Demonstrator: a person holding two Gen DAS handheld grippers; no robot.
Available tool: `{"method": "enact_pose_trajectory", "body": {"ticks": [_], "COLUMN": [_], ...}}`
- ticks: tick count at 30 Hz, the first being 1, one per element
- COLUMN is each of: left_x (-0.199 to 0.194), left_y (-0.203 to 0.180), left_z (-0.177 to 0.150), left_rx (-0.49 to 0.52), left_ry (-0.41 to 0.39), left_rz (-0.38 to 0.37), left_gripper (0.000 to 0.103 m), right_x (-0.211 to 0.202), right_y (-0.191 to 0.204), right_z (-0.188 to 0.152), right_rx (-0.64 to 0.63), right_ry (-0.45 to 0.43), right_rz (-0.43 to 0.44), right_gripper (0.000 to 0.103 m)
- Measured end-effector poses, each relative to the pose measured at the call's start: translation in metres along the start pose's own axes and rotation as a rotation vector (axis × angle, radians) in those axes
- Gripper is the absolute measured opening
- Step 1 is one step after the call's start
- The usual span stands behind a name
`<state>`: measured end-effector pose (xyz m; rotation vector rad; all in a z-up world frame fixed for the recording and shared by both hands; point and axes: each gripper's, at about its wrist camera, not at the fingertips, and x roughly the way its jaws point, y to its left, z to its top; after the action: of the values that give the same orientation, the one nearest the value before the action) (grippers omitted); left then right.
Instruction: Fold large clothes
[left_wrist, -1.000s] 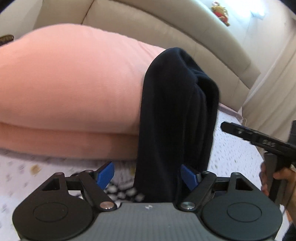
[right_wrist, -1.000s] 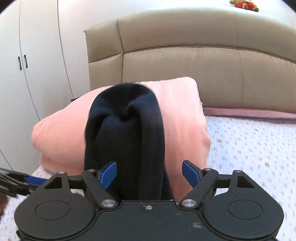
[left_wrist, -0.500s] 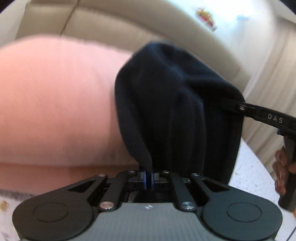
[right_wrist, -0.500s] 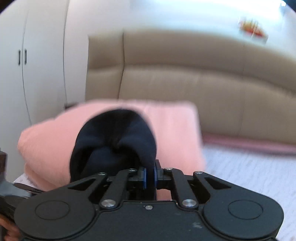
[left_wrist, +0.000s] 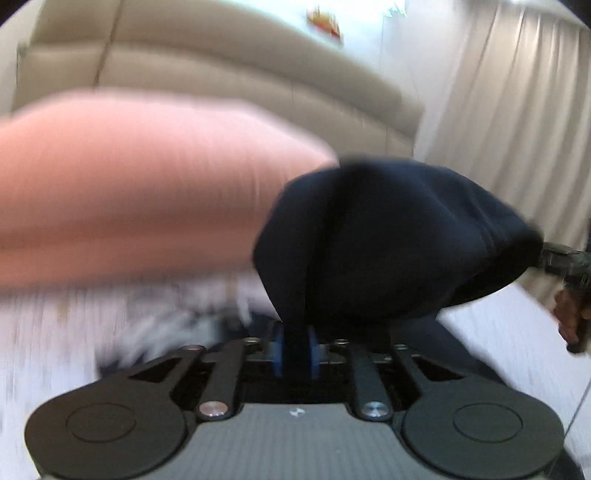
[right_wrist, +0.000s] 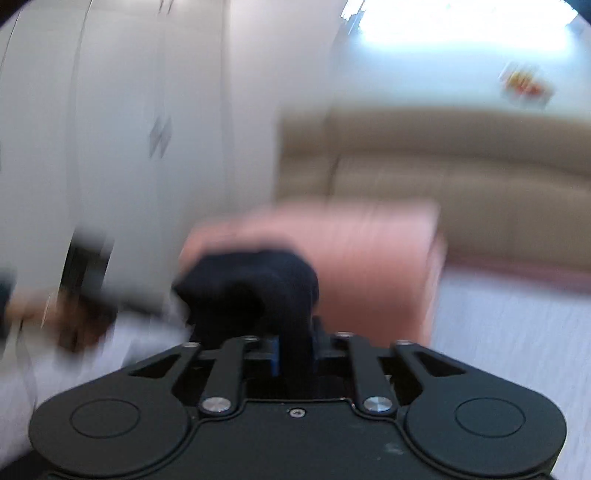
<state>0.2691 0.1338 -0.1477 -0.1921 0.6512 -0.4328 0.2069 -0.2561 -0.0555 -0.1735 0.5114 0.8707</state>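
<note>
Step in hand: both grippers grip the dark garment (left_wrist: 388, 240) by separate bunches of cloth, lifted off the bed; judging by the heavy blur, it is being carried or spread for a fold.
Left gripper (left_wrist: 294, 349): blue pads pinched narrow on a fold of the garment, at 6 o'clock in its own view.
Right gripper (right_wrist: 293, 352): pinched narrow on another bunch of the same cloth.
Garment: hangs between the two tools, in front of the pink pillow (left_wrist: 140, 192).
Next move: probably draw the two holds apart to open the cloth flat, then lay it on the bedsheet (right_wrist: 517, 332) without letting either pinch slip.
Left view only: the other tool at 3 o'clock, touching the garment's far end, with curtains (left_wrist: 498, 110) behind.
Right view only: white wardrobe doors (right_wrist: 110, 129) at 10 o'clock; a blurred hand (right_wrist: 62, 314) at 9 o'clock.
Both views: beige headboard (left_wrist: 221, 74).
</note>
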Motion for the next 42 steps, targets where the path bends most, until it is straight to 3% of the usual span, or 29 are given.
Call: {"method": "enact_pose_trajectory", "body": {"ticks": [1,3,5,7,9,11,15,16,17,18,20,23,25,27,28,29,31,32,34,37,39,40,42], "left_x": [-0.004,-0.009,-0.017,-0.012,-0.007,0.010,0.023,0.025,0.026,0.025,0.017,-0.014,-0.028,-0.032,-0.031,-0.027,-0.020,-0.017,-0.016,-0.012,-0.008,-0.006,0.001], "left_y": [0.004,0.013,0.018,0.007,-0.003,-0.011,-0.012,-0.012,-0.013,-0.014,-0.013,-0.014,-0.014,-0.018,-0.020,-0.020,-0.021,-0.024,-0.031,-0.043,-0.050,-0.051,-0.052], "left_z": [-0.013,-0.022,-0.021,-0.005,0.005,0.012,0.002,-0.001,-0.004,-0.005,-0.001,0.012,0.016,0.008,0.002,-0.007,-0.022,-0.028,-0.035,-0.037,-0.035,-0.035,-0.037], "left_rx": [-0.021,-0.063,-0.034,0.041,0.111,0.102,-0.050,-0.061,-0.063,-0.063,-0.084,-0.104,-0.106,-0.068,-0.056,-0.062,-0.103,-0.115,-0.118,-0.123,-0.123,-0.123,-0.137], "left_ry": [0.053,0.120,0.146,0.162,0.190,0.253,0.293,0.291,0.287,0.281,0.227,0.106,0.106,0.175,0.221,0.280,0.368,0.401,0.402,0.386,0.381,0.370,0.374], "left_rz": [-0.019,-0.045,-0.070,-0.106,-0.145,-0.192,-0.223,-0.231,-0.235,-0.229,-0.248,-0.260,-0.280,-0.271,-0.263,-0.258,-0.270,-0.280,-0.295,-0.314,-0.317,-0.309,-0.257], "left_gripper": [0.042,0.046,0.056,0.075,0.082,0.085,0.083,0.066,0.049,0.021,0.021,0.023,0.034,0.038,0.039,0.040,0.050,0.056,0.076,0.077,0.077,0.079,0.083], "right_x": [0.004,0.009,0.009,0.019,0.032,0.053,0.099,0.108,0.114,0.116,0.100,0.040,0.003,-0.001,0.003,0.006,0.010,0.008,0.002,0.001,0.012,0.017,0.033], "right_y": [0.002,0.002,-0.002,-0.006,0.001,0.014,0.053,0.056,0.057,0.056,0.056,0.064,0.063,0.065,0.069,0.073,0.080,0.081,0.072,0.051,0.048,0.049,0.047], "right_z": [-0.016,-0.034,-0.027,-0.009,0.006,0.013,-0.001,-0.009,-0.015,-0.018,-0.010,0.012,0.017,0.002,-0.011,-0.024,-0.045,-0.046,-0.036,-0.017,-0.006,-0.004,-0.009], "right_rx": [-0.008,0.005,0.052,0.074,0.046,-0.012,-0.194,-0.221,-0.210,-0.171,-0.123,-0.180,-0.162,-0.190,-0.225,-0.261,-0.340,-0.337,-0.231,0.009,0.086,0.100,0.102], "right_ry": [0.097,0.212,0.202,0.158,0.169,0.235,0.411,0.445,0.463,0.460,0.381,0.130,0.081,0.248,0.346,0.411,0.509,0.499,0.418,0.282,0.198,0.181,0.245], "right_rz": [0.014,0.050,0.093,0.106,0.139,0.185,0.110,0.084,0.066,0.059,0.003,-0.112,-0.019,0.086,0.119,0.139,0.132,0.115,0.106,0.124,0.086,0.042,-0.035], "right_gripper": [0.080,0.078,0.082,0.091,0.093,0.095,0.096,0.092,0.053,0.018,0.012,0.013,0.020,0.052,0.085,0.089,0.087,0.087,0.088,0.090,0.091,0.093,0.094]}}
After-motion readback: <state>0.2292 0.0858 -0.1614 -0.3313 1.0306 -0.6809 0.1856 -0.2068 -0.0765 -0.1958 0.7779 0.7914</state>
